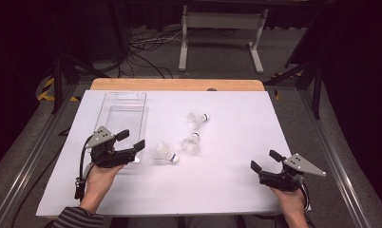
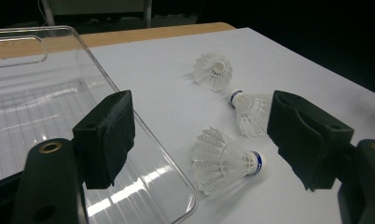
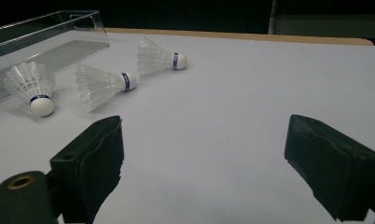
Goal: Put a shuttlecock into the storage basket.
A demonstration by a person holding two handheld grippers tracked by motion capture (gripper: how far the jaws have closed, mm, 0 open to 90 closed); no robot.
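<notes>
Reaching: the left gripper hangs over the near right corner of the clear tray, its jaws spread wide with nothing between them.
Right gripper: rests near the table's front right edge, jaws likewise apart and empty, well away from the shuttlecocks.
Nearest shuttlecock: lies on its side on the white table just beside the tray's corner, cork pointing away from the tray, framed between the left gripper's jaws in the left gripper view.
Middle shuttlecock: on its side a little beyond, partly behind the right-hand jaw in that view.
Far shuttlecock: farthest back, cork facing the camera.
Handling: each looks very light; the feathered skirt is likely thin and easily crushed or bent, and the rounded cork could roll.
Where to grip: probably at the cork or the blue-banded neck, the stiffest part, closing gently.
Tray: transparent, nothing in it, along the table's left side.
</notes>
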